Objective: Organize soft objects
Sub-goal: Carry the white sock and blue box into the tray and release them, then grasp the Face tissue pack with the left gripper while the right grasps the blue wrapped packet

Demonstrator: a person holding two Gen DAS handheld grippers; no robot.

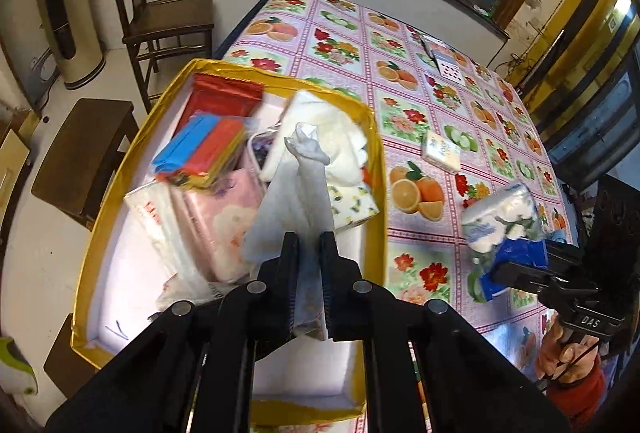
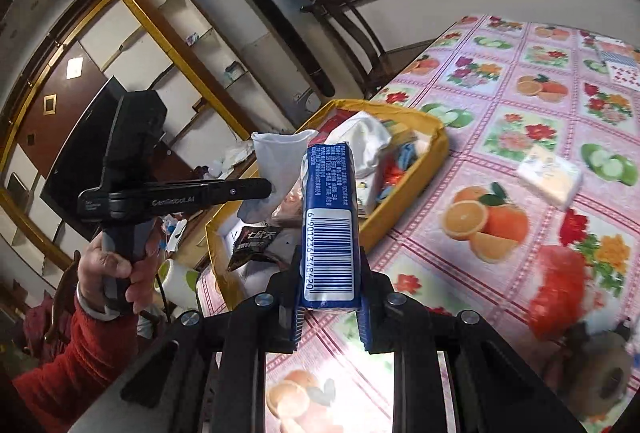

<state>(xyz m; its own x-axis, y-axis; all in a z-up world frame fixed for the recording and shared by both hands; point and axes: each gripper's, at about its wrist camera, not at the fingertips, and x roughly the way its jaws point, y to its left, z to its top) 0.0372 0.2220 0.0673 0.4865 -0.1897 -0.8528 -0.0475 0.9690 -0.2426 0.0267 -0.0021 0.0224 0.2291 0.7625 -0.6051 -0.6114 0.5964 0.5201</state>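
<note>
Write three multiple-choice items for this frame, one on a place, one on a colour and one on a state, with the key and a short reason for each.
1. Where does the small pale packet lie?
A. Inside the box
B. On the tablecloth, outside the box
C. On the chair

2. What colour is the rim of the box?
A. Gold
B. Green
C. Black

3. What is the right tool doing?
A. Hanging open over the table
B. Shut with nothing in it
C. Shut on the blue tissue pack

Key: 1 B, the packet rests on the fruit-print tablecloth to the right of the box. 2 A, its edge is shiny gold around a white inside. 3 C, both fingers press the sides of the barcoded blue pack; the left tool likewise grips a white plastic bag above the box.
</note>
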